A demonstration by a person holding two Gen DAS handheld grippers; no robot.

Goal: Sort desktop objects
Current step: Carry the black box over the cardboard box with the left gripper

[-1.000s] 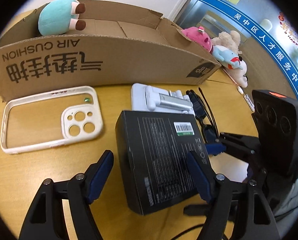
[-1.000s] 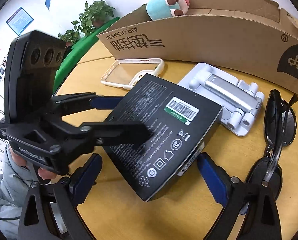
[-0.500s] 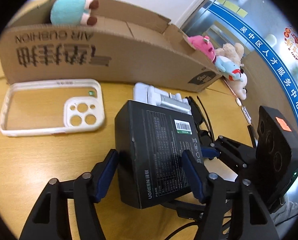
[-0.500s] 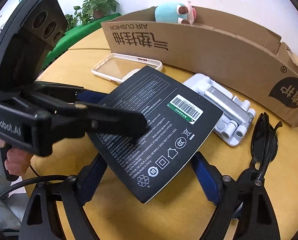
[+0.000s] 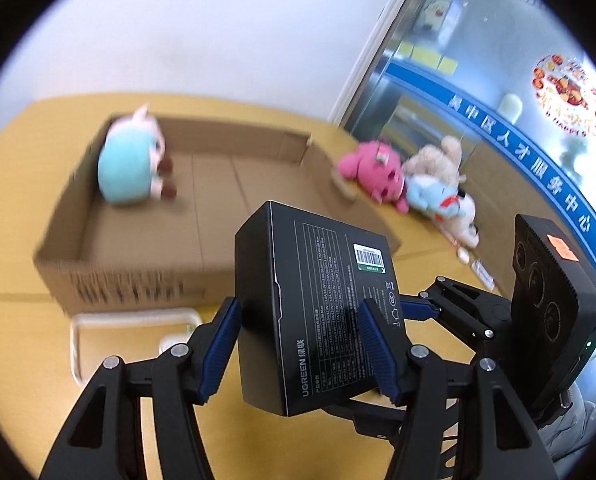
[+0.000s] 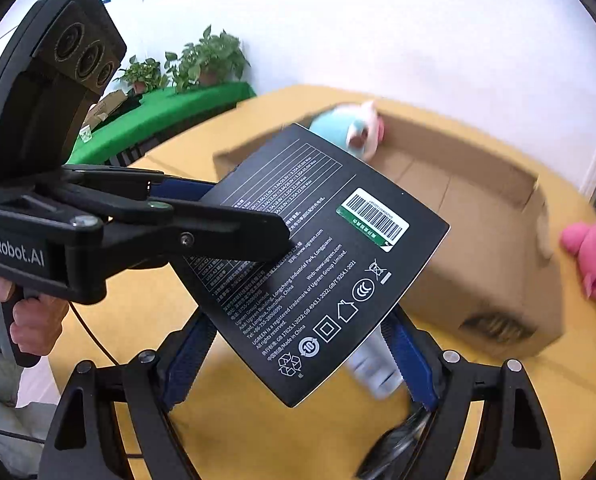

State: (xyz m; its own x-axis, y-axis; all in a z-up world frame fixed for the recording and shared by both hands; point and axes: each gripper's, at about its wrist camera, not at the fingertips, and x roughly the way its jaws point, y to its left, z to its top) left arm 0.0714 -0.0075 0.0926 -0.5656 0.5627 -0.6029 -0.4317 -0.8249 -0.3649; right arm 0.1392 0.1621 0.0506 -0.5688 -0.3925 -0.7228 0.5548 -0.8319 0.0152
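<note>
Black box [image 5: 318, 304], UGREEN lettering on its side, barcode label on the top face. It is off the table, gripped from two directions. Left gripper [image 5: 298, 344] clamps the near end: blue pads pressed flat on the box's two opposite side faces. Right gripper [image 6: 298, 344] pinches it across the other pair of edges, blue pads against the box's lower corners, printed face tilted toward that camera. In the right wrist view the left gripper [image 6: 233, 216] comes in from the left, one black finger lying over the printed face; a hand [image 6: 33, 320] wraps its handle.

Beyond the box, farther off: open cardboard box [image 5: 201, 200] on the yellow table [image 5: 17, 360], blurred. A teal plush toy [image 5: 129, 168] lies inside at its far left corner. Right of the carton, on the table, a pink plush [image 5: 374, 172] with a beige and a light blue one just beside it.

Near left, below the carton's front wall: a white phone case [image 5: 97, 320], partly hidden by the left finger. Under the held box in the right wrist view, a white stand [image 6: 374, 364] and dark sunglasses [image 6: 402, 444], both blurred.
</note>
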